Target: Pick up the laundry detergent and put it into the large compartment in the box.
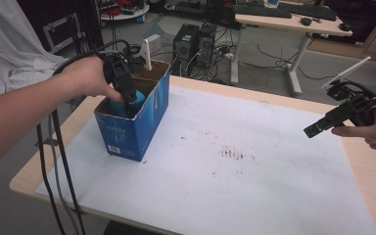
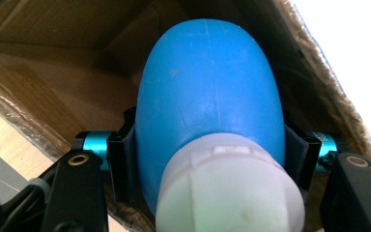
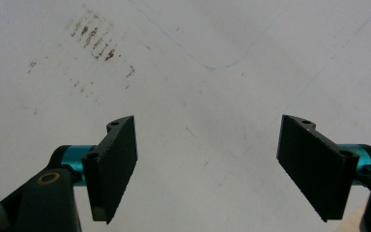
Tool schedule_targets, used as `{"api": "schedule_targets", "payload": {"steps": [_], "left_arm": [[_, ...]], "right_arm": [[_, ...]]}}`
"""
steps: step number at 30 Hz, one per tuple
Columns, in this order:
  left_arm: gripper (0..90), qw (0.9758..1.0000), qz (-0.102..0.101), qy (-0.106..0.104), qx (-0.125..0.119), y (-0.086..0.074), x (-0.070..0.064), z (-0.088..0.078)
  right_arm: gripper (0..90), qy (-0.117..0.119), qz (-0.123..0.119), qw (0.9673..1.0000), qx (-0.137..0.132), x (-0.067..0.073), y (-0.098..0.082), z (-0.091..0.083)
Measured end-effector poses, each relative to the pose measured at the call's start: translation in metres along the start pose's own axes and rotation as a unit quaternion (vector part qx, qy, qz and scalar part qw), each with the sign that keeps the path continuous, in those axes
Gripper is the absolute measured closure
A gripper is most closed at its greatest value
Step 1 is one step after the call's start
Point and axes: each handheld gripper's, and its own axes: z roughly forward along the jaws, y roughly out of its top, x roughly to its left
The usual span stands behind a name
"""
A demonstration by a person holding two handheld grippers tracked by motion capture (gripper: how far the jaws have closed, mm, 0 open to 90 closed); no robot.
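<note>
Blue bottle (image 2: pixel 207 92) cap-up, upright inside box (image 1: pixel 149 115)

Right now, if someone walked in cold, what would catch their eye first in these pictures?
Probably the blue box standing open at the table's left side, with the left gripper reaching down into it, jaws clamped on a blue bottle with a white cap. Next, the brown stain on the white table cover, and the right gripper open at the right edge.

Stained white sheet (image 1: pixel 254 161) on table (image 1: pixel 372 161); desk (image 1: pixel 293 22) and computer towers (image 1: pixel 194 41) behind.
</note>
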Motion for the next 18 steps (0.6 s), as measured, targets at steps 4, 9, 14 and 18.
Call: {"api": "schedule_targets", "payload": {"steps": [4, 9, 14, 18], "left_arm": [[37.8, 1.0, 0.001, 0.002, 0.001, 0.0004, -0.0008, 0.0018], [37.8, 1.0, -0.002, 0.002, 0.002, 0.0014, -0.0007, 0.0024], [37.8, 1.0, -0.002, 0.002, 0.002, 0.0019, -0.0007, 0.0028], [37.7, 1.0, -0.002, 0.003, 0.003, 0.0026, -0.0013, 0.003]], "right_arm": [[21.6, 0.0, 0.0, 1.0, 0.001, -0.0003, -0.0002, 0.0003], [21.6, 0.0, 0.001, 1.0, 0.003, 0.0001, -0.0005, 0.0015], [21.6, 0.001, 0.001, 1.0, 0.003, -0.0001, -0.0015, 0.002], [21.6, 0.001, 0.001, 1.0, 0.001, -0.0008, -0.0021, 0.0014]]}}
